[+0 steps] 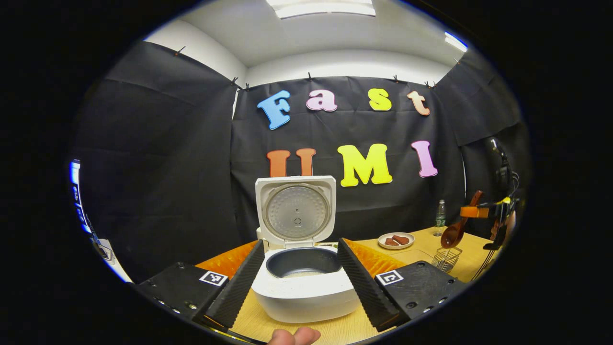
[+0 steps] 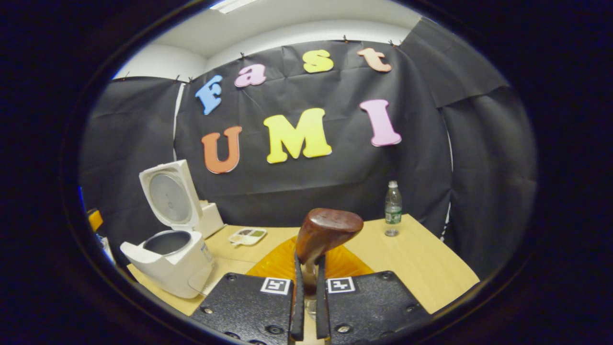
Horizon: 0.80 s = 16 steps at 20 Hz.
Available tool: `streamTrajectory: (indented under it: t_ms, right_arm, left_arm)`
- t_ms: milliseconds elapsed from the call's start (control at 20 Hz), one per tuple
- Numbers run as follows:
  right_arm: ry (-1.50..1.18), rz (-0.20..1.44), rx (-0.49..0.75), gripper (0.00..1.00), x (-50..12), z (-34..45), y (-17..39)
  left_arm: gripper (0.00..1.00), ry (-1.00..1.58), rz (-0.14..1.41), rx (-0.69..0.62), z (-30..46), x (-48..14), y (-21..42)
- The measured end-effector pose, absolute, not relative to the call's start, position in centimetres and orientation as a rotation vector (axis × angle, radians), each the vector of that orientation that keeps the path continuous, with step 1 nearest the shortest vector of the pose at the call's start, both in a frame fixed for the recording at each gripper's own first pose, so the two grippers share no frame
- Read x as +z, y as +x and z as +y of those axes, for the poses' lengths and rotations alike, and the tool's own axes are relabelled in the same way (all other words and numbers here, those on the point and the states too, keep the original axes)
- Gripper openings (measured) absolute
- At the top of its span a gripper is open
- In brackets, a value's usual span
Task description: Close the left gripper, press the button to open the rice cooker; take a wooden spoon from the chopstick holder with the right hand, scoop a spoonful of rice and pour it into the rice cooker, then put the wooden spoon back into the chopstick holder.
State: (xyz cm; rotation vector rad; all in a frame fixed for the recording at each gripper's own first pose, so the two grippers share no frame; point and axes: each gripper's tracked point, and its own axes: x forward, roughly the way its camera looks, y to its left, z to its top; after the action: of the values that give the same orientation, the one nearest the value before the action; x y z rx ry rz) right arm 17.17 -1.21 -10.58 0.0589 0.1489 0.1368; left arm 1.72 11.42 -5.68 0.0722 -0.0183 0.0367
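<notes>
On the wooden table (image 2: 421, 268) before the black cloth wall, the rice cooker (image 1: 302, 280) stands at left with its lid up between the spread fingers of the left gripper (image 1: 300, 280), while the right gripper (image 2: 309, 306) is clamped on the wooden spoon (image 2: 325, 232), held above the wire chopstick holder (image 1: 446, 258).

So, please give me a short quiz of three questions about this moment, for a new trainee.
1. True or false: the rice cooker has its lid closed.
2. What does the right gripper hold?
A. water bottle
B. wooden spoon
C. plate
3. Fill in: the left gripper is ____, its fingers apart on either side of the pot.

Key
1. False: the lid stands up.
2. B: the wooden spoon, by its handle.
3. open
</notes>
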Motion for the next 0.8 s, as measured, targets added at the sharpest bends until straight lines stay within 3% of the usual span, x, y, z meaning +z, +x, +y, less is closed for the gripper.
streamTrajectory:
  t_ms: [150,350,800]
  right_arm:
    - [0.0,0.19,0.232,0.14,-8.6,3.8,18.0]
    - [-0.12,0.287,0.295,0.14,-10.5,9.2,20.0]
    - [-0.415,0.526,0.215,0.14,-22.9,10.4,22.5]
  left_arm:
    - [0.97,0.057,-0.018,0.044,12.1,-6.2,1.2]
    - [0.97,0.042,-0.009,0.045,13.1,-6.2,0.2]
    - [0.97,0.027,0.009,0.052,15.2,-7.9,-0.9]
